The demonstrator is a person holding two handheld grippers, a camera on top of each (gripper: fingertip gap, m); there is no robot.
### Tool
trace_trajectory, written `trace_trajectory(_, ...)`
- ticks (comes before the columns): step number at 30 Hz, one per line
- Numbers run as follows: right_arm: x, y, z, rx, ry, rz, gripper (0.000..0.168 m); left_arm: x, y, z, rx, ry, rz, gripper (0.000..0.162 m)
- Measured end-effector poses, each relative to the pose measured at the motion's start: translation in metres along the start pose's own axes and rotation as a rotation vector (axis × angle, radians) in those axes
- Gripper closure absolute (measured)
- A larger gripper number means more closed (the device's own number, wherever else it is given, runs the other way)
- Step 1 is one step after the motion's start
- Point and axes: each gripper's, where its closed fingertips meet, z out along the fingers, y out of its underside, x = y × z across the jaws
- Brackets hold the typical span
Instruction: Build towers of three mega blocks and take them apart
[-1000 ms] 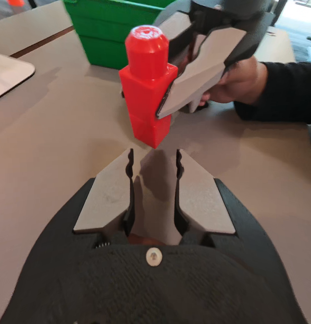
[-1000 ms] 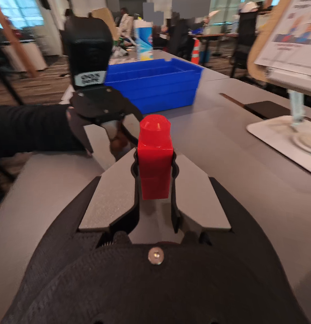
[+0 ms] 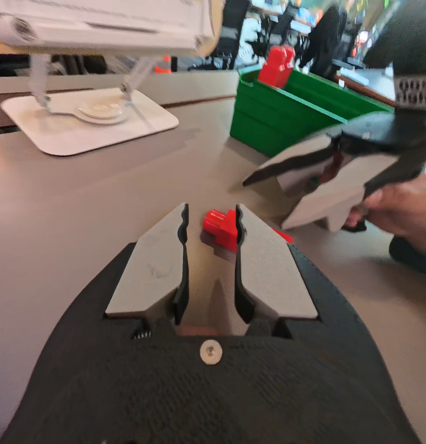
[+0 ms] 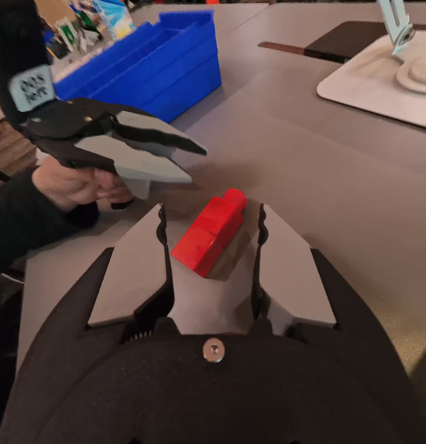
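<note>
red stack [image 4: 213,234] of mega blocks lies on its side on the table [image 4: 303,168], between the spread fingers of the right gripper [image 4: 212,209], untouched. left gripper [image 3: 212,209], also spread and empty, sits near it. a skewed pinch could roll it away.

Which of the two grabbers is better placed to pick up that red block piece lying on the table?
Probably the right gripper: it is open, with the red stack lying directly between its fingers. The left gripper is open too, but the stack sits off-centre there.
</note>
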Motion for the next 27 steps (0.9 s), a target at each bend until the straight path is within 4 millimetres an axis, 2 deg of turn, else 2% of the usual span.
trace_trajectory(3, 0.009, 0.012, 0.018, -0.134, 0.154, -0.072, 0.094, -0.014, -0.014, -0.01, 0.077, -0.016, -0.09, 0.126)
trace_trajectory(5, 0.012, 0.027, 0.03, -0.246, 0.208, -0.099, 0.094, -0.02, -0.015, -0.013, 0.084, -0.028, -0.116, 0.128)
trace_trajectory(6, 0.009, 0.035, 0.035, -0.293, 0.2, -0.102, 0.102, -0.023, -0.013, -0.013, 0.077, -0.04, -0.117, 0.129)
trace_trajectory(7, 0.001, 0.038, 0.04, -0.311, 0.151, -0.097, 0.118, -0.025, -0.011, -0.012, 0.064, -0.05, -0.109, 0.13)
trace_trajectory(8, -0.004, 0.036, 0.041, -0.3, 0.118, -0.096, 0.13, -0.026, -0.007, -0.01, 0.047, -0.056, -0.097, 0.13)
trace_trajectory(9, -0.005, 0.032, 0.039, -0.283, 0.115, -0.112, 0.133, -0.026, -0.004, -0.009, 0.03, -0.062, -0.085, 0.129)
trace_trajectory(12, -0.023, 0.004, 0.027, -0.091, 0.004, -0.15, 0.134, -0.021, 0.0, -0.006, 0.005, -0.047, -0.053, 0.123)
trace_trajectory(14, -0.028, -0.009, 0.015, 0.018, -0.068, -0.129, 0.135, -0.015, -0.007, -0.009, 0.045, -0.018, -0.045, 0.121)
trace_trajectory(16, -0.025, -0.014, 0.007, 0.083, -0.092, -0.116, 0.135, -0.014, -0.016, -0.014, 0.092, -0.008, -0.053, 0.126)
trace_trajectory(19, -0.011, -0.016, 0.0, 0.114, -0.052, -0.092, 0.135, -0.028, -0.023, -0.022, 0.126, -0.072, -0.072, 0.132)
trace_trajectory(21, -0.014, -0.027, -0.007, 0.171, -0.06, -0.105, 0.135, -0.034, -0.019, -0.023, 0.101, -0.07, -0.094, 0.137)
trace_trajectory(24, -0.041, -0.043, -0.016, 0.278, -0.184, -0.128, 0.135, -0.022, -0.002, -0.014, -0.006, 0.015, -0.117, 0.135)
trace_trajectory(27, -0.05, -0.036, -0.006, 0.239, -0.189, -0.179, 0.135, 0.003, -0.005, -0.01, 0.027, 0.121, -0.099, 0.148)
